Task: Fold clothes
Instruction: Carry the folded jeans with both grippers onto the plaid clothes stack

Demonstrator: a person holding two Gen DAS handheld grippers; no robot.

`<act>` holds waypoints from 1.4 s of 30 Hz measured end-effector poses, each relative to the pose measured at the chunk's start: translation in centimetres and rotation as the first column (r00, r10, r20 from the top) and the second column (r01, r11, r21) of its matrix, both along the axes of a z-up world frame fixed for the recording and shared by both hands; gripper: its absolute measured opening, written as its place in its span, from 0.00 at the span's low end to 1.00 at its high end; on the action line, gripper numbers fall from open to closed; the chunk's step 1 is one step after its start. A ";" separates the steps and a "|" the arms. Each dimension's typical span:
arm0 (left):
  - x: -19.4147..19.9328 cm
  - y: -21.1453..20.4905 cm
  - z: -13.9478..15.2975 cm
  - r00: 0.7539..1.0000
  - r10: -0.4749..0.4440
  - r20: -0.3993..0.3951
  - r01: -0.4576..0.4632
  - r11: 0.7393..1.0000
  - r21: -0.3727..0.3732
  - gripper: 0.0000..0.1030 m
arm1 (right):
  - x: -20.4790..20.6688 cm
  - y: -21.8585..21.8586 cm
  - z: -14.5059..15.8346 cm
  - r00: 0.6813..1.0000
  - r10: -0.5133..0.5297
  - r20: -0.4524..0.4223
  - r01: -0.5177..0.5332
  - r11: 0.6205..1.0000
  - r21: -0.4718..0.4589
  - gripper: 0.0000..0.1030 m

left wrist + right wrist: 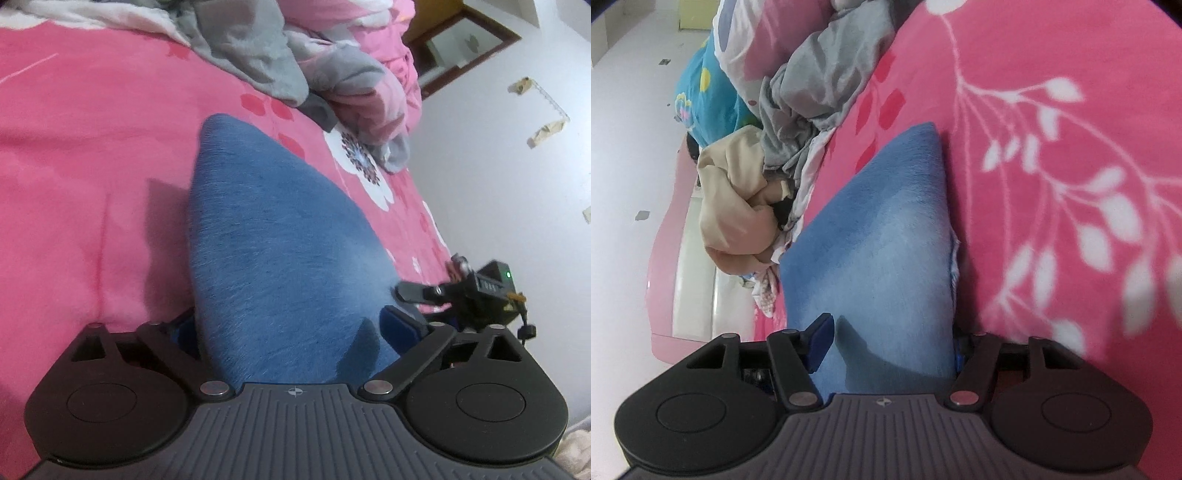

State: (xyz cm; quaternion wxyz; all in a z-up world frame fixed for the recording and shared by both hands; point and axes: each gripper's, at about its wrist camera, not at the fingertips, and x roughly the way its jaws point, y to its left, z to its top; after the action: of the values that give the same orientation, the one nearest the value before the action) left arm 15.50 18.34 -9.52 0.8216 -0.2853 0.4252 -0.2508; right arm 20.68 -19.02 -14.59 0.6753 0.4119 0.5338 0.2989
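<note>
Clearly, both grippers are holding the same blue jeans [280,251] over the pink bedspread [92,155]. The left gripper [295,332] is pinching denim between its blue pads [400,326], jaws narrowed onto the cloth; the right gripper [890,343] is doing likewise, its fingers [820,341] pressing in from either side. From each grip the jeans are running forward and tapering to a far edge lying on the bedspread. The right gripper is also showing in the left view [461,291], at the jeans' other edge.

A slip is looking likely if either grip is catching only one layer: the denim seems thick, and uneven pull between the hands could be skewing the fold. The grey clothes [258,55] heaped just beyond could be snagging the far edge if the jeans are carried that way.
</note>
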 end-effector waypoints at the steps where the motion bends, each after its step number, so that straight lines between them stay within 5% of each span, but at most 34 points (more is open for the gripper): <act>1: 0.1 -0.1 0.0 1.000 -0.001 0.002 0.001 1.000 0.003 0.97 | 0.3 0.2 -0.1 1.000 0.007 0.007 -0.007 1.000 0.009 0.61; 10: -0.6 0.1 0.8 1.000 0.017 0.026 -0.017 1.000 0.002 0.84 | -0.6 1.2 1.2 0.994 0.003 0.109 0.000 1.000 -0.023 0.39; 22: -5.3 -2.6 3.6 0.996 0.019 0.084 -0.015 0.999 -0.048 0.79 | -5.4 0.6 7.0 0.965 0.018 0.263 0.019 0.991 -0.136 0.35; 33: -8.0 -9.3 6.7 0.983 -0.075 0.167 0.081 0.996 -0.027 0.79 | -11.0 -5.3 10.2 0.931 -0.027 0.363 0.097 0.980 -0.175 0.35; 42: -6.9 -20.3 10.7 0.943 -0.226 0.244 0.234 0.972 -0.006 0.79 | -14.7 -15.7 14.8 0.867 -0.097 0.488 0.211 0.960 -0.185 0.35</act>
State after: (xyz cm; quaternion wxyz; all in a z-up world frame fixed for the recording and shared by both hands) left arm 8.64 -1.98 1.14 0.8272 -0.2153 0.3481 -0.3851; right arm 5.97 -34.73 0.25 0.8505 0.2859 0.3488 0.2708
